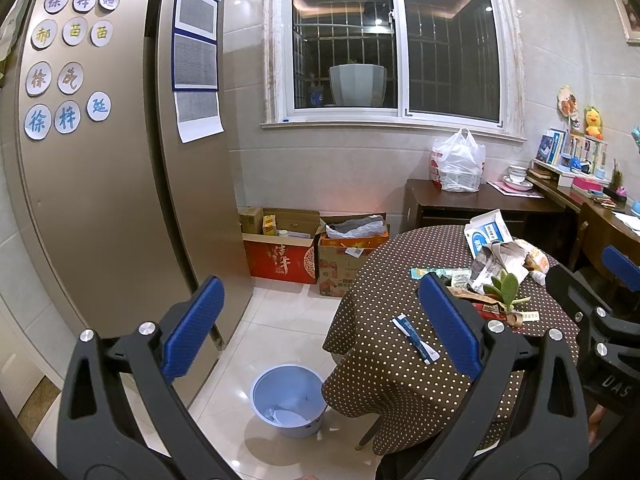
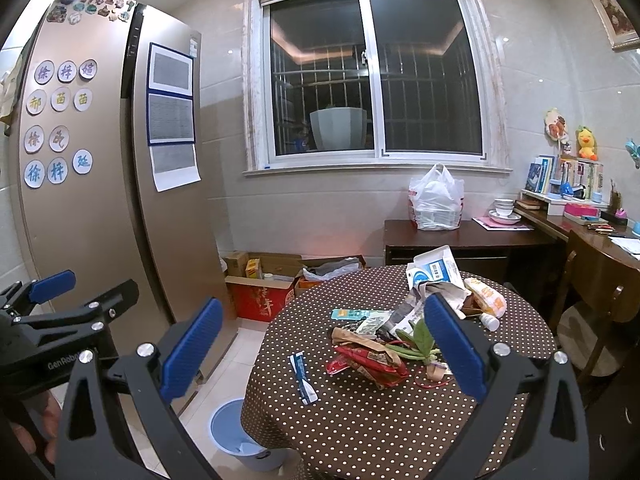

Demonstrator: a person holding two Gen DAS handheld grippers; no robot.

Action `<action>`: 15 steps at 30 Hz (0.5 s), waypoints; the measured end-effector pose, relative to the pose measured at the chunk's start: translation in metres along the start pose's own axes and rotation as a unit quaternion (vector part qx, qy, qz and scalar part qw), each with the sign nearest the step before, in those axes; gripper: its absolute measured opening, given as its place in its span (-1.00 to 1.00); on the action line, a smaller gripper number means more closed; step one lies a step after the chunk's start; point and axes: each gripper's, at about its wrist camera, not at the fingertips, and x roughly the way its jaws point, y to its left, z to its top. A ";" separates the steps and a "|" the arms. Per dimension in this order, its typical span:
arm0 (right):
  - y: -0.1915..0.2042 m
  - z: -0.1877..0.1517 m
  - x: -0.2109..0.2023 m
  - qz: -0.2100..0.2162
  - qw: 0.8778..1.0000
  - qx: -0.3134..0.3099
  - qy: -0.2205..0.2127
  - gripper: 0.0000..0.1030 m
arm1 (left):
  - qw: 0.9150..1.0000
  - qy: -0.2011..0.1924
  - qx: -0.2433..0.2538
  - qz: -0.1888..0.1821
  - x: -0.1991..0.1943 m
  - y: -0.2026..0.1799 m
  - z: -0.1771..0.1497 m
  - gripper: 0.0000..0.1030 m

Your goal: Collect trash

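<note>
Blue-padded left gripper (image 1: pixel 320 330) spread wide, holding nothing — light-blue bin (image 1: pixel 289 399) on floor at six o'clock. Right gripper (image 2: pixel 322 354) likewise spread, empty. Trash — striped wrapper (image 2: pixel 303 377), red packet (image 2: pixel 366 364), crumpled paper (image 2: pixel 436 292) — on dotted tablecloth (image 2: pixel 360 432), three o'clock of bin.

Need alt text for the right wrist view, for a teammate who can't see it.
Open right gripper points at a polka-dot table holding scattered trash: a red wrapper, a blue strip, paper and cartons. A blue basin sits on the floor at the left.
</note>
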 end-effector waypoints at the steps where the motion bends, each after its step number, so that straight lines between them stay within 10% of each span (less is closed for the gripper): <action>1: 0.001 -0.001 0.001 0.000 1.000 0.000 0.000 0.92 | 1.000 0.000 0.000 0.000 0.000 0.000 0.000 0.86; 15: 0.004 -0.001 0.000 0.004 1.000 -0.002 0.003 0.92 | 1.000 0.000 -0.001 0.000 0.001 0.001 0.000 0.86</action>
